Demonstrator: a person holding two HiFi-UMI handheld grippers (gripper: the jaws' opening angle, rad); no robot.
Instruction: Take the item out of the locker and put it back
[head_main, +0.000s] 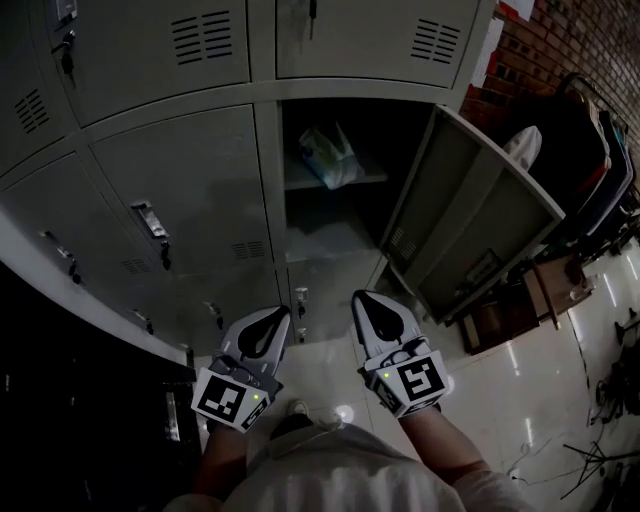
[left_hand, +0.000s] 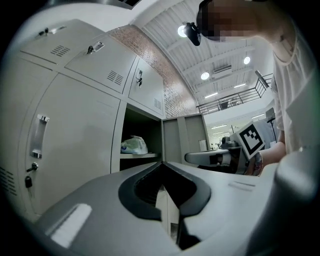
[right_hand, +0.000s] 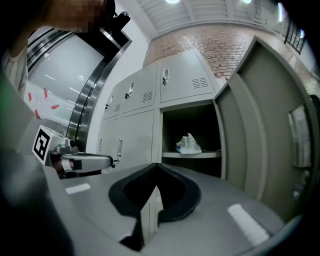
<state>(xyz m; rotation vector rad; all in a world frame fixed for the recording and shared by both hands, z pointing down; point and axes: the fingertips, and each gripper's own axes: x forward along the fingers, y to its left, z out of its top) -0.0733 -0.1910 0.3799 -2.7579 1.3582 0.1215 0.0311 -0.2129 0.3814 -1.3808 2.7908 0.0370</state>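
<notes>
We found the plastic bag (head_main: 328, 158) lying on the shelf (head_main: 372, 178) inside the locker (head_main: 322, 238), its door (head_main: 470, 210) open. The left tool (head_main: 280, 313) and right tool (head_main: 358, 297) hung well below, jaws pressed together, both empty

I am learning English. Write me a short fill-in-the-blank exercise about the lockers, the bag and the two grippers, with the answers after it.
1. The door of one locker stands ____.
2. A plastic bag lies on the ____ inside that locker.
3. The left gripper and the right gripper have their jaws together and hold ____.

Missing words: open; shelf; nothing.
</notes>
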